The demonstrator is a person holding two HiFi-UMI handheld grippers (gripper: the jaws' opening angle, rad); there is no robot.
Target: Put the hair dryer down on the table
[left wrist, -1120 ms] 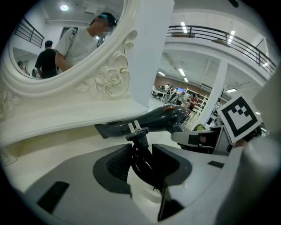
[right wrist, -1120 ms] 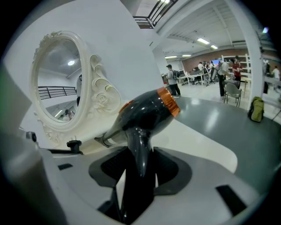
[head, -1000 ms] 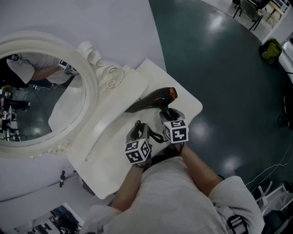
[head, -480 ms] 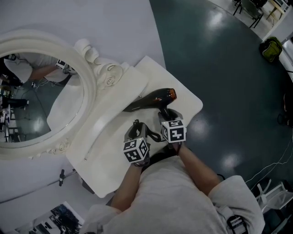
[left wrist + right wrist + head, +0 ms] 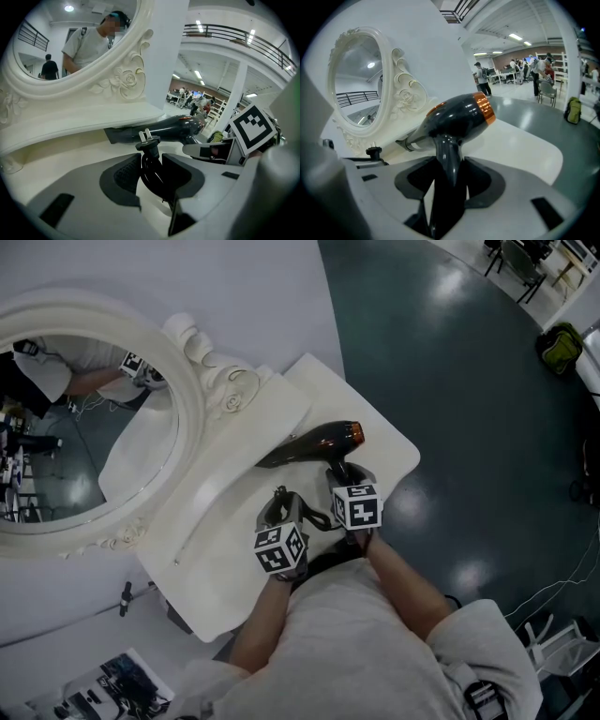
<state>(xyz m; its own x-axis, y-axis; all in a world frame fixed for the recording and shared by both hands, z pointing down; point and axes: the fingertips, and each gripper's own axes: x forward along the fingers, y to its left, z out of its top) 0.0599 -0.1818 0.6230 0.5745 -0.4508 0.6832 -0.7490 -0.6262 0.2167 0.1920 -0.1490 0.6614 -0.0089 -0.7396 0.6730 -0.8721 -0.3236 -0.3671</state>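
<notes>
Nothing much had shifted since the earlier frames: both grippers and the hair dryer (image 5: pixel 323 442) kept their places over the white table (image 5: pixel 386 451), and only the head view's framing had drifted a little.

The dark glossy floor (image 5: pixel 450 381) spread out to the right of the table. An ornate white oval mirror (image 5: pixel 192 427) stood along the table's far-left side and reflected the person's pale shirt. The person's own shirt (image 5: pixel 356 643) filled the bottom of the head view, with both forearms reaching forward to the table's near edge.

The hair dryer, black with an orange band at its rear, was held above the middle of the tabletop with its nozzle pointing toward the mirror's base. Whether the nozzle touched the surface could not be told. The right gripper (image 5: pixel 449 173) had its jaws clamped on the dryer's handle, the barrel standing just above them. Just beside it, the left gripper (image 5: pixel 151 171) had its jaws closed on the bundled black cord (image 5: pixel 152 164). The plug (image 5: pixel 148 139) stuck up above those jaws with its two prongs pointing upward.
</notes>
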